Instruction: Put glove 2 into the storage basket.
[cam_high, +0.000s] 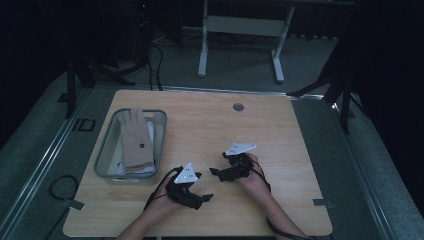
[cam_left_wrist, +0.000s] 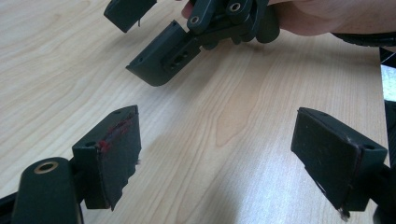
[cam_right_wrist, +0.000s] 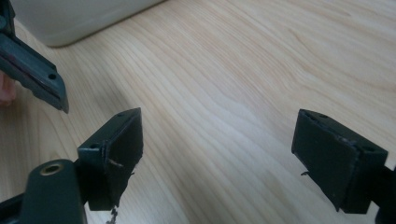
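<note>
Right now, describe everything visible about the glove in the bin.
The glove is tan and looks like soft knitted fabric, with a small dark round mark near its middle. It lies flat and lengthwise in the grey plastic bin at the table's left side, fingers pointing to the far end, cuff toward the person. It seems to rest on white items under its cuff end; what they are is unclear. Neither gripper touches it; the left gripper is beside the bin's near corner, apart from it.
</note>
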